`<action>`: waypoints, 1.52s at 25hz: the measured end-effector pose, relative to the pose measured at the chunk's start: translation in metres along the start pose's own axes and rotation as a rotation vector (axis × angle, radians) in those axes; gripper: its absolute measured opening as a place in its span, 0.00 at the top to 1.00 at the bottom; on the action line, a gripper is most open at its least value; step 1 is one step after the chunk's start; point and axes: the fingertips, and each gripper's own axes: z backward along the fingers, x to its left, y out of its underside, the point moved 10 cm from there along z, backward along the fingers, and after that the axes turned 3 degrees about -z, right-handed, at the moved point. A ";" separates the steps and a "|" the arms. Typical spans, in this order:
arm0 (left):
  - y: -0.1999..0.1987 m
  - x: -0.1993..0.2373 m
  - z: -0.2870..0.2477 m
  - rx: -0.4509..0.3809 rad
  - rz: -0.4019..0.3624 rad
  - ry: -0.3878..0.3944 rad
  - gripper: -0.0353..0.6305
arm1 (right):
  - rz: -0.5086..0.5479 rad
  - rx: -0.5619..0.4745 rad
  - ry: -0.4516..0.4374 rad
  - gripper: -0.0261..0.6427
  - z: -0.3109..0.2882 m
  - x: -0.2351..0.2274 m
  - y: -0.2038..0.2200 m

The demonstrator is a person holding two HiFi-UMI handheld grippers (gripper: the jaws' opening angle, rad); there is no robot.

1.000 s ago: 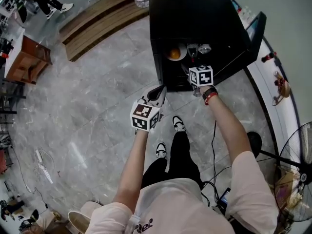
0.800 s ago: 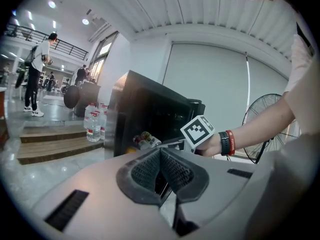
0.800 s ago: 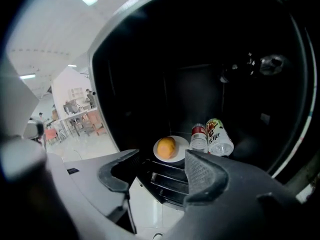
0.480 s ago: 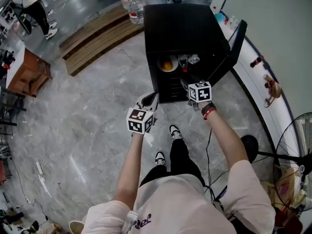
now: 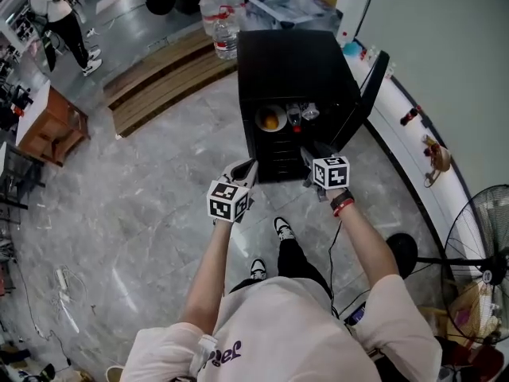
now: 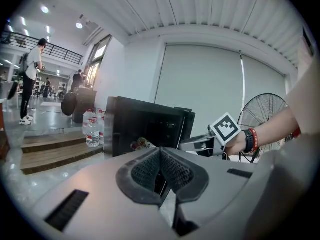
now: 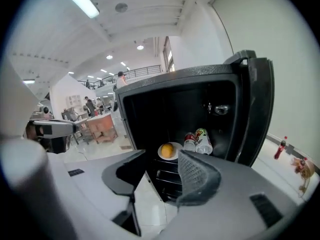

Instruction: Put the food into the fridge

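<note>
The black fridge [image 5: 293,62] stands on the floor with its door [image 5: 372,82] swung open to the right. On its shelf sit a white plate with an orange [image 5: 271,120] [image 7: 167,150] and two cans [image 5: 301,113] [image 7: 198,140]. My right gripper [image 5: 312,156] [image 7: 162,160] hovers just in front of the opening, outside it. Its jaws are closing with nothing between them. My left gripper [image 5: 245,172] [image 6: 160,155] is held lower left of the fridge front, shut and empty. The left gripper view shows the fridge [image 6: 142,126] side-on.
Water bottles [image 5: 223,18] stand behind the fridge by a low wooden platform [image 5: 163,74]. A white curved counter [image 5: 413,157] runs along the right, with a fan [image 5: 481,253] near it. A wooden table [image 5: 52,126] and a person [image 5: 60,14] are at far left.
The fridge now sits farther off and higher in the head view. The right gripper has drawn back from the fridge opening; the left gripper stays low in front.
</note>
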 end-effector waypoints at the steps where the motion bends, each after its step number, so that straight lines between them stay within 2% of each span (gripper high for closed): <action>1: -0.003 -0.003 0.004 0.000 -0.002 -0.001 0.92 | 0.010 -0.006 0.000 0.65 0.009 0.003 -0.002; 5: -0.007 -0.010 0.018 -0.008 -0.005 -0.011 0.92 | 0.083 -0.017 -0.017 0.69 0.038 0.019 -0.001; 9: -0.006 -0.014 0.026 -0.024 0.007 -0.019 0.92 | 0.111 -0.045 -0.024 0.73 0.062 0.033 -0.002; 22: -0.016 -0.019 0.041 -0.074 -0.058 -0.032 0.92 | 0.002 -0.190 0.035 0.84 0.094 0.060 -0.001; 32: -0.028 -0.011 0.049 -0.106 -0.082 -0.051 0.92 | -0.013 -0.259 0.094 0.94 0.103 0.068 -0.007; 38: -0.036 -0.006 0.042 -0.122 -0.082 -0.052 0.92 | 0.004 -0.249 0.130 0.94 0.103 0.066 -0.015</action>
